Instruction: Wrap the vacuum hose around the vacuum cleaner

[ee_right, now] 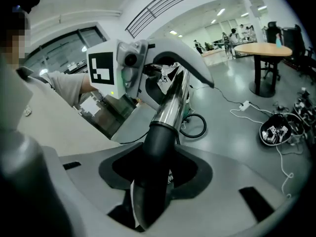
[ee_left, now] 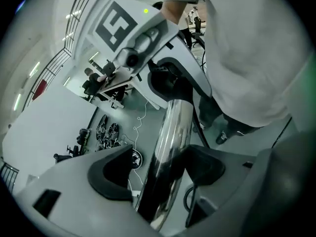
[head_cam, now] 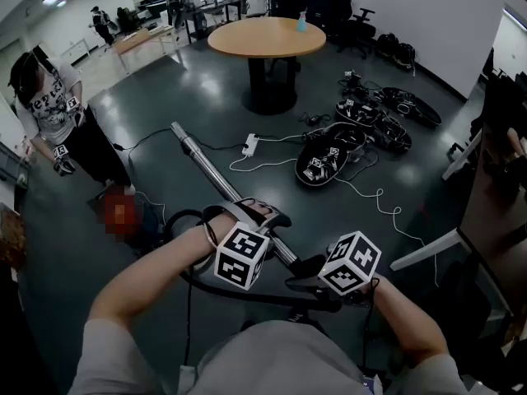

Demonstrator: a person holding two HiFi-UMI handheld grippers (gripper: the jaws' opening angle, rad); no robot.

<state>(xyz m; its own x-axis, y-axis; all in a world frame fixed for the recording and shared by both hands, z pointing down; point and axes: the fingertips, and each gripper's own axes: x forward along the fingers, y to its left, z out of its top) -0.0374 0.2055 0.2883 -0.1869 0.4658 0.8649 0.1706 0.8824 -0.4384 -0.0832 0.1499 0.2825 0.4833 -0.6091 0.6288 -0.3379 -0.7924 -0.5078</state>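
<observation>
The vacuum's chrome wand (head_cam: 206, 167) slants from the floor at upper left down to my two grippers. My left gripper (head_cam: 262, 218) is shut on the wand, and in the left gripper view the chrome tube (ee_left: 173, 132) lies pressed between the left gripper's (ee_left: 165, 174) jaws. My right gripper (head_cam: 311, 271) is shut on the black hose handle (ee_right: 155, 147) where it meets the tube (ee_right: 170, 107). That handle fills the gap of the right gripper (ee_right: 155, 174). The black hose (head_cam: 247, 295) runs under both grippers and loops left towards a reddish thing (head_cam: 123, 214) that a mosaic patch partly covers.
A round wooden table (head_cam: 266, 37) stands ahead. A white power strip (head_cam: 250, 145) with cables lies on the floor, and several black devices (head_cam: 354, 134) lie to the right. A person (head_cam: 58, 113) stands at the left. A white frame leg (head_cam: 428, 249) is on the right.
</observation>
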